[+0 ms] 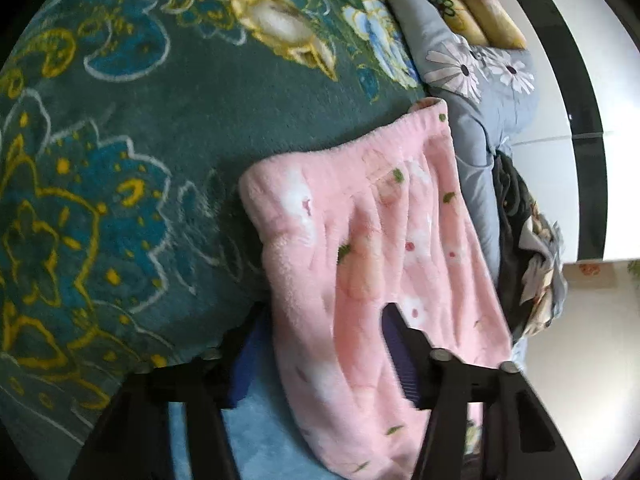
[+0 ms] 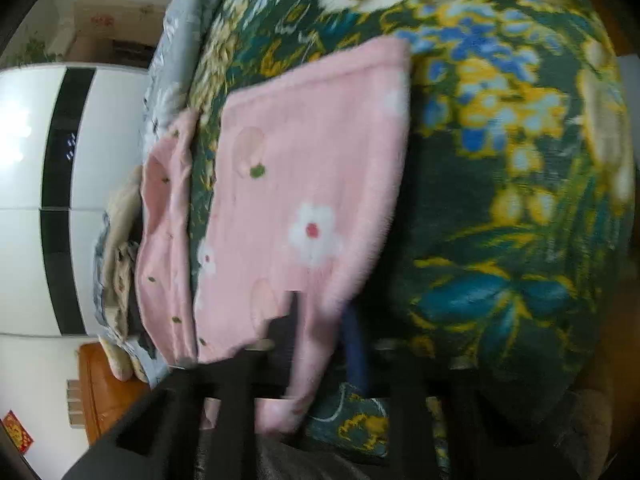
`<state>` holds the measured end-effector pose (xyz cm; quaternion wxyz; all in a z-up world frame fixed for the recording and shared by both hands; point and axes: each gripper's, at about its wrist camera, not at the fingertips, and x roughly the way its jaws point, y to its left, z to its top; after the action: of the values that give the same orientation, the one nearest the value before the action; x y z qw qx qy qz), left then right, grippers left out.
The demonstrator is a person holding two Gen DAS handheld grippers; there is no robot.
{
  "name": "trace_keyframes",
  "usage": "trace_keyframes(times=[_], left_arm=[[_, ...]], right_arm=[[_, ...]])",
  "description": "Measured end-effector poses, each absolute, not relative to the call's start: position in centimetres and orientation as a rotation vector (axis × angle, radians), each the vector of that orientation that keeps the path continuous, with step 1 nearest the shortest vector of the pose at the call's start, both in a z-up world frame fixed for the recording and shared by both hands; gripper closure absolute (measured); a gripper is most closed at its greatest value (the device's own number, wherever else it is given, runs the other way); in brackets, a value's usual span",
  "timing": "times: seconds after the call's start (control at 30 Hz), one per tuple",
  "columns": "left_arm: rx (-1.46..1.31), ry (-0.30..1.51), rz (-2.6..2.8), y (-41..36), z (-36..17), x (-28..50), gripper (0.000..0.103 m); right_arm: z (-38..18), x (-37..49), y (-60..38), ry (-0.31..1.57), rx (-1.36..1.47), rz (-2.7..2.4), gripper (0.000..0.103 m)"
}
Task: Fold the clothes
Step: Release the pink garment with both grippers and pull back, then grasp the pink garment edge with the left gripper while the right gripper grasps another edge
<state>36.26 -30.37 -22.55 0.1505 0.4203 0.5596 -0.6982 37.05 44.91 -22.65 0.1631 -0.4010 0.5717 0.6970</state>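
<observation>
- Pink fleece garment [image 1: 360,248] lies on a green floral blanket [image 1: 140,140]; its near edge runs between the left gripper [image 1: 320,360] fingers, which pinch it
- right gripper [image 2: 320,332] fingers pressed together on the garment's lower hem

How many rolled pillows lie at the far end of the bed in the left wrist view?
2: a yellow flowered pillow and a peach pillow beside it, side by side above the grey floral quilt. Others may be hidden beyond the frame.

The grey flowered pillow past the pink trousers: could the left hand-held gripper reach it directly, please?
Probably not: the left hand-held gripper is closed on the pink trousers, which lie before the pillow.
</observation>
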Motion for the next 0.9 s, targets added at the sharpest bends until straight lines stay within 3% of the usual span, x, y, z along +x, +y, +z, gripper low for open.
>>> trace_keyframes(times=[0.03,0.23,0.57,0.73,0.9], left_arm=[[1.214,1.606,-1.981,-30.3,-22.7,36.1,0.099],[1.139,1.607,-2.014,-30.4,-19.9,33.6,0.098],[0.874,1.742,-2.234,-32.8,-7.6,29.1,0.098],[0.932,1.774,-2.171,-32.9,-8.7,30.5,0.098],[0.981,1.796,-2.107,-32.7,-9.9,25.6,0.097]], right_arm=[[-22.1,36.6,44.9,1.605,-1.143,2.01,0.098],[-16.1,32.1,45.7,1.541,-1.071,2.203,0.1],[-5.0,23.5,44.8,1.471,-0.871,2.465,0.1],[-3.8,21.6,45.1,1.433,-0.898,2.477,0.1],[-3.6,15.6,45.2,1.374,-0.99,2.45,0.1]])
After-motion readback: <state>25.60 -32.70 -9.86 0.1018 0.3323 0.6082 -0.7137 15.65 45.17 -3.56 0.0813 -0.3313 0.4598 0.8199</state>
